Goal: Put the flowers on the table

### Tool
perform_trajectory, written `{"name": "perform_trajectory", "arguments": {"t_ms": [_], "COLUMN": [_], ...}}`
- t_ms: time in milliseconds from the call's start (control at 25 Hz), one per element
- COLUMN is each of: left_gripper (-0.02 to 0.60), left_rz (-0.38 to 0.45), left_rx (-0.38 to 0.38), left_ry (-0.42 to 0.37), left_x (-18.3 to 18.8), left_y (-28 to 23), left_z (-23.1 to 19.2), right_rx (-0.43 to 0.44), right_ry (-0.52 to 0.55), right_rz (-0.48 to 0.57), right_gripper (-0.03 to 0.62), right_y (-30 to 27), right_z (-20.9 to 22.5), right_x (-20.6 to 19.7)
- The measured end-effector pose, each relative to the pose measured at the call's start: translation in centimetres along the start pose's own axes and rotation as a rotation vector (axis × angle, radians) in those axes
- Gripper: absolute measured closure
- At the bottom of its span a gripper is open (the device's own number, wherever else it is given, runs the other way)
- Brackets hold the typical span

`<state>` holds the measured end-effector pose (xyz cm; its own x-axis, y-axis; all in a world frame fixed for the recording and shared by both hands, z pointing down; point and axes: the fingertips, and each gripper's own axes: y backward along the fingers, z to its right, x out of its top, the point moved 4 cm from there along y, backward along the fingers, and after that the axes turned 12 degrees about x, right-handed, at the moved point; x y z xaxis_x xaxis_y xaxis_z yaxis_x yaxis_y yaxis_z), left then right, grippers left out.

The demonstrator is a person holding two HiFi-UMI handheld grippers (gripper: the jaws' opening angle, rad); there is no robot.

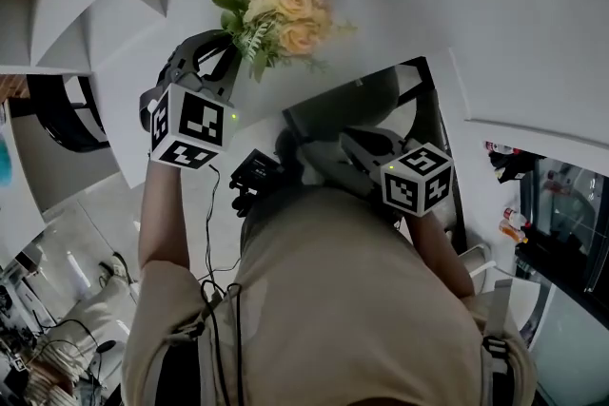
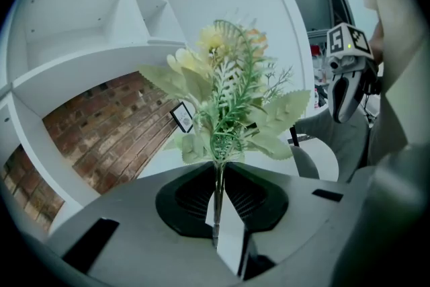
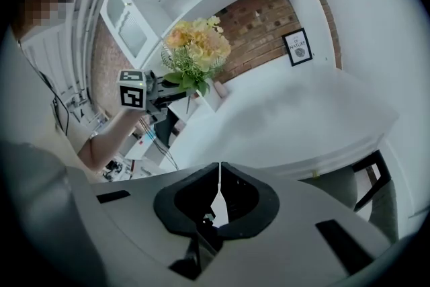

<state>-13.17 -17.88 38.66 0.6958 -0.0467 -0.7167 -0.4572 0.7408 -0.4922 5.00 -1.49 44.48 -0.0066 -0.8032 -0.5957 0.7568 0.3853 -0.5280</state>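
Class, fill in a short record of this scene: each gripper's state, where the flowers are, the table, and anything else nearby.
Flowers: yellow and peach bunch, held in the air, blooms up
Left gripper: shut on the flower stems
Right gripper: shut, empty
Table: white, flowers not yet on it
Framed picture: stands against the brick wall behind the table

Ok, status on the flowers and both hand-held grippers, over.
Left hand-held gripper shut on flowers, above the table, not yet down. Right hand-held gripper shut, empty. Nothing in the way seen.
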Motion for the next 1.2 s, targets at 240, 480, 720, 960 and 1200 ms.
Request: {"name": "perform_trajectory", "arguments": {"t_ms": [240,480,720,960,1200], "left_gripper": [0.532,0.532,0.532,0.532,0.532], "left_rz": [-0.021,-0.045,-0.089,-0.146,-0.203], "left_rx": [-0.006,-0.01,0.01,0.027,0.068], "left_ry": [-0.021,-0.045,-0.094,-0.099,-0.169], "left_x": [0.6,2.3,3.6,4.3,3.3], "left_y": [0.0,0.3,-0.6,-0.4,-1.5], "left_z": [0.5,2.4,4.5,5.8,6.0], "right_rx": [0.022,0.059,0.09,0.178,0.207], "right_ry": [0.024,0.045,0.044,0.024,0.035], "right_rz": [0.068,0.126,0.175,0.169,0.144], "right_gripper": [0.568,0.568,0.568,0.568,0.568], "right_y": [0.3,2.5,5.3,6.2,6.4], "right_z": [-0.3,-0.4,0.3,0.6,0.7], "right_x": [1.1,0.2,-1.8,-3.9,-5.0]}}
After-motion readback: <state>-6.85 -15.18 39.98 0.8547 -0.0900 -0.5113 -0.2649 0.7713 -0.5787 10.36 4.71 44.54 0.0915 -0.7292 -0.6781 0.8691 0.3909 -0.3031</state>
